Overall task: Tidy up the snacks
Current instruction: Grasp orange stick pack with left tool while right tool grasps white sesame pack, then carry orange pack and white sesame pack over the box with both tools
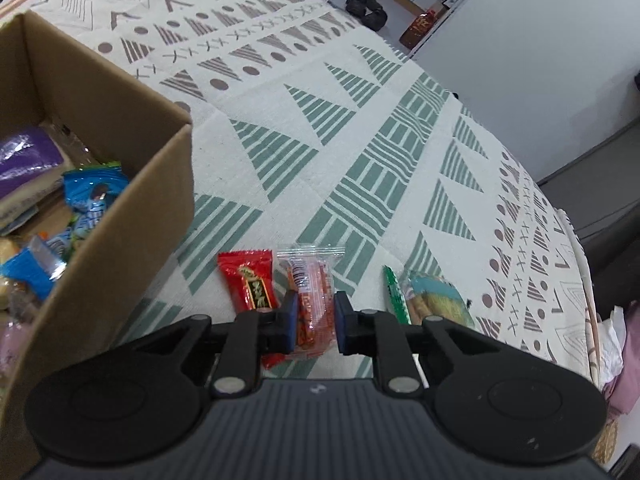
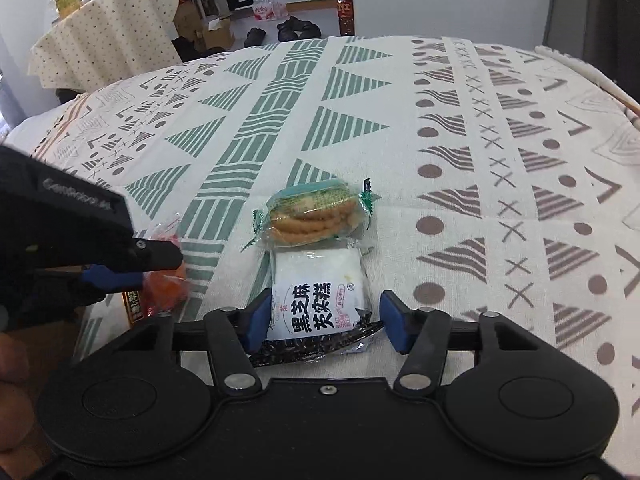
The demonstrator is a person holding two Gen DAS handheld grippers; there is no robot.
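In the left wrist view my left gripper (image 1: 316,320) has its blue pads closed on a clear orange snack packet (image 1: 313,300) lying on the patterned tablecloth. A red snack packet (image 1: 250,284) lies just left of it, and a green biscuit packet (image 1: 428,300) to the right. In the right wrist view my right gripper (image 2: 326,320) is open around a white black-sesame cake packet (image 2: 320,296). The green biscuit packet (image 2: 316,214) lies just beyond it. My left gripper (image 2: 120,268) shows at the left edge, on the orange packet (image 2: 166,288).
An open cardboard box (image 1: 132,184) holding several wrapped snacks stands at the left. The tablecloth (image 2: 400,120) covers the whole table. Beyond the table are shoes (image 1: 366,6), bottles (image 2: 346,14) and a second covered table (image 2: 108,36).
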